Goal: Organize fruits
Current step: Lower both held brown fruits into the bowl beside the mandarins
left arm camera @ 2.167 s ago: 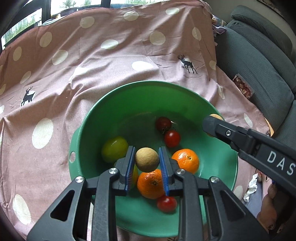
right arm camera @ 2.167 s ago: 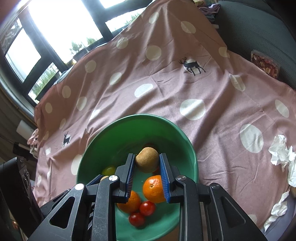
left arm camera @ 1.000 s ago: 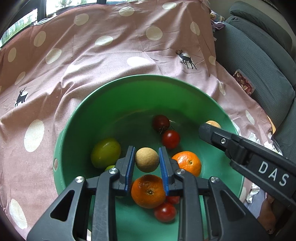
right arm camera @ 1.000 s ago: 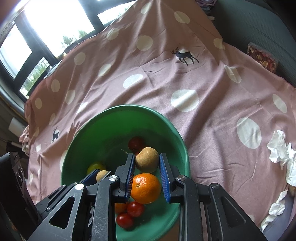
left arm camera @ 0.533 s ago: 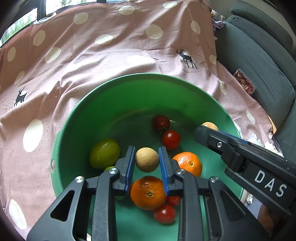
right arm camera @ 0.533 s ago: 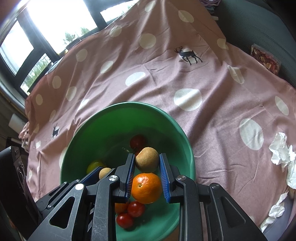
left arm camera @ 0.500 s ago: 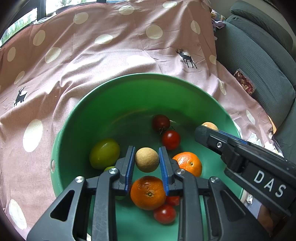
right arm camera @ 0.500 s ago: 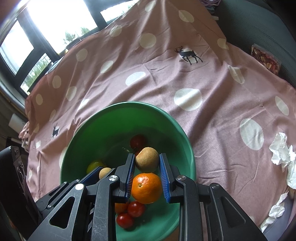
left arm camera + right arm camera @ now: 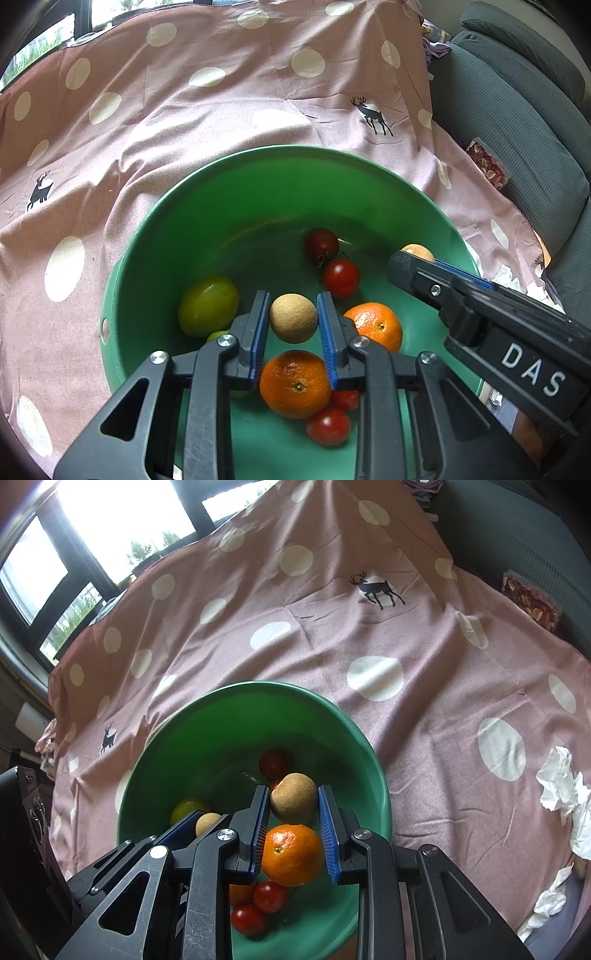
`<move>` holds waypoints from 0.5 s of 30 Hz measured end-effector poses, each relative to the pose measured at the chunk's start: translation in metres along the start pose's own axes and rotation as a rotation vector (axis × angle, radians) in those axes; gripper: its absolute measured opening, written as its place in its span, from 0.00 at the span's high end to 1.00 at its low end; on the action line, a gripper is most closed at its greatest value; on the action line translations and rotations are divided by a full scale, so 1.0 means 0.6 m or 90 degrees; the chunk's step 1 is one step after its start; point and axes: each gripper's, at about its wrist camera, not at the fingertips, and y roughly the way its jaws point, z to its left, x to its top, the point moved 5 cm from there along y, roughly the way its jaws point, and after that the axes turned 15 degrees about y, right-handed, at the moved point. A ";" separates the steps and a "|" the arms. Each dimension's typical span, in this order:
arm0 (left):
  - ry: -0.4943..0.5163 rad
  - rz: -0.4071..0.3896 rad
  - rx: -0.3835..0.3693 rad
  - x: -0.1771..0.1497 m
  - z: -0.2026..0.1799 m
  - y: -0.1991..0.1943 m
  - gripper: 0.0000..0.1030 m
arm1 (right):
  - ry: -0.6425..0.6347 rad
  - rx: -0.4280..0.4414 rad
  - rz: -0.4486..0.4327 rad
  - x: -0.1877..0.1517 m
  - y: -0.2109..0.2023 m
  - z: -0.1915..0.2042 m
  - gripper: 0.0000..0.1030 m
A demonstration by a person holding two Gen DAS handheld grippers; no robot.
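- Each of your grippers pinches a small round tan fruit: the left gripper (image 9: 293, 321) clamps one tan fruit (image 9: 293, 318) between its blue pads, and the right gripper (image 9: 291, 805) clamps the other tan fruit (image 9: 294, 797) the same way.
- Both fruits hang inside the rim of the green bowl (image 9: 155, 229), above the fruit lying on its floor.
- Directly below your left jaws sits a mandarin (image 9: 294, 384); a second mandarin (image 9: 373, 325), cherry tomatoes (image 9: 341, 277) and a green fruit (image 9: 208, 305) lie around it.
- The round fruits have no long axis to align; judged from here, letting go needs only open floor underneath.
- The right gripper's body reads "DAS".
- The bowl rests on a pink dotted cloth (image 9: 424, 635).
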 end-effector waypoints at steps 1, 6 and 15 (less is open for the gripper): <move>0.000 0.000 0.000 0.000 0.000 0.000 0.74 | -0.001 -0.001 0.000 0.000 0.000 0.000 0.73; -0.001 0.000 -0.001 0.001 0.001 0.000 0.74 | -0.001 -0.001 0.000 0.000 0.000 0.000 0.73; -0.007 0.002 -0.006 0.000 -0.001 0.001 0.74 | -0.005 -0.002 -0.001 -0.001 0.001 0.001 0.73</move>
